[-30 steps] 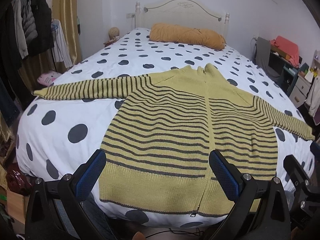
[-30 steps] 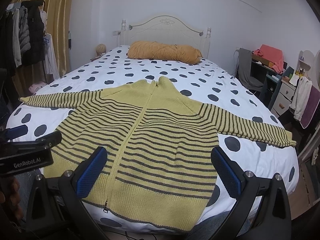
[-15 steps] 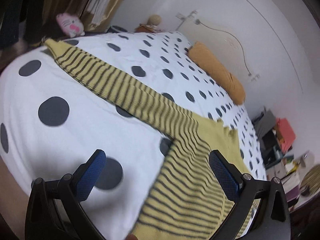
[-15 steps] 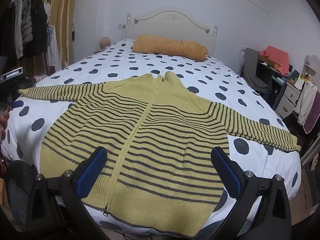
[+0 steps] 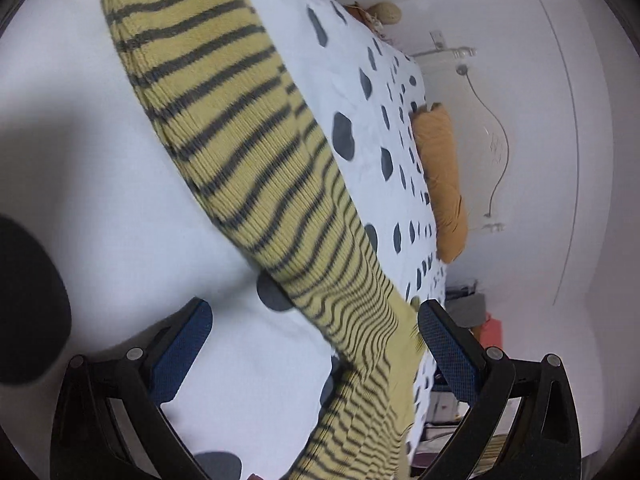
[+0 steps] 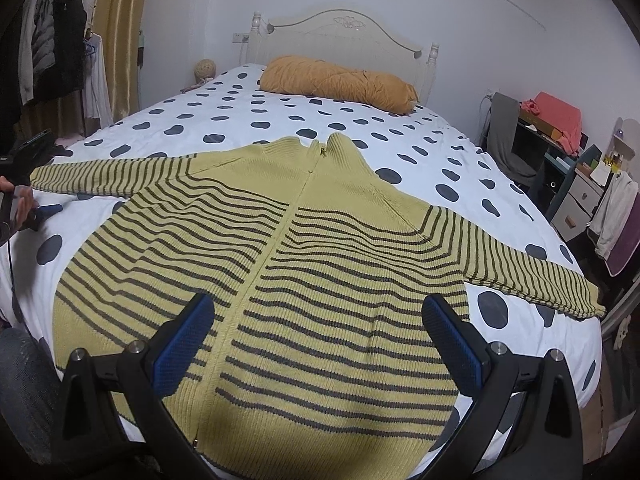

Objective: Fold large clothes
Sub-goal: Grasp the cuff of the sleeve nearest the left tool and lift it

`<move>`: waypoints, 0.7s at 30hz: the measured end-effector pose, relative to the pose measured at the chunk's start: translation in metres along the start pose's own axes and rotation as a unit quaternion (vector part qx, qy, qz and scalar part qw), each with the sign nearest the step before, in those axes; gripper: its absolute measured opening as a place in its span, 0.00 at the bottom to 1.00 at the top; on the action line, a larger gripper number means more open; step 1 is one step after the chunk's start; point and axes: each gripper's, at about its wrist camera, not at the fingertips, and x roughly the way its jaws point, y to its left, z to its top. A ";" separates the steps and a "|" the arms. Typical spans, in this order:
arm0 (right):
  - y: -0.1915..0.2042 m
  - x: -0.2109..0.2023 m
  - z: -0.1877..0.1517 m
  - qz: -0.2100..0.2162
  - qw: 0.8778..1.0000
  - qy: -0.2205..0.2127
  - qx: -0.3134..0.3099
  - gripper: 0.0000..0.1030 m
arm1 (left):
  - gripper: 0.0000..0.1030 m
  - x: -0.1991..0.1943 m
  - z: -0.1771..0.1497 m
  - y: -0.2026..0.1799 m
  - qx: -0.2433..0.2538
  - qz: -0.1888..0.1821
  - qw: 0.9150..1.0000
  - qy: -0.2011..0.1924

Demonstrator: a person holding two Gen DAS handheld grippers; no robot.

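Note:
A yellow zip cardigan with dark stripes (image 6: pixel 304 264) lies flat and face up on the bed, both sleeves spread out. My right gripper (image 6: pixel 316 340) is open and empty above its hem. My left gripper (image 5: pixel 316 340) is open, low over the bed beside the left sleeve (image 5: pixel 240 152), which runs up through the left wrist view. The left gripper also shows at the left edge of the right wrist view (image 6: pixel 24 184), by the left cuff (image 6: pixel 44 178).
The bed has a white cover with dark dots (image 6: pixel 248 120), an orange pillow (image 6: pixel 340 82) and a white headboard (image 6: pixel 340 30). Hanging clothes (image 6: pixel 52 52) stand at the left. A chair (image 6: pixel 508 136) and a cluttered desk (image 6: pixel 560 140) stand at the right.
My left gripper has swung from over the hem out to the left sleeve and dropped close to the bed. My right gripper has moved slightly forward over the hem.

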 end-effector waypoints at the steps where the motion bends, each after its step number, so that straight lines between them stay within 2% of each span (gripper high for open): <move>1: 0.000 0.003 0.000 0.000 1.000 0.002 0.000 1.00 | 1.00 0.000 0.005 0.002 -0.004 -0.004 1.000 -0.004; 3: 0.001 0.009 0.002 0.002 1.000 0.005 -0.001 1.00 | 1.00 -0.001 0.015 0.007 -0.010 -0.004 1.000 -0.017; 8: 0.006 0.015 0.003 0.009 1.000 0.005 -0.009 1.00 | 1.00 -0.005 0.038 0.010 -0.002 0.007 0.996 -0.086; 16: 0.005 0.023 0.002 0.008 1.000 0.011 -0.009 1.00 | 0.97 0.010 0.047 -0.005 0.034 0.023 0.994 -0.103; 21: 0.007 0.026 0.001 0.009 1.000 0.015 -0.011 1.00 | 0.58 0.017 0.054 -0.005 0.034 0.057 0.992 -0.105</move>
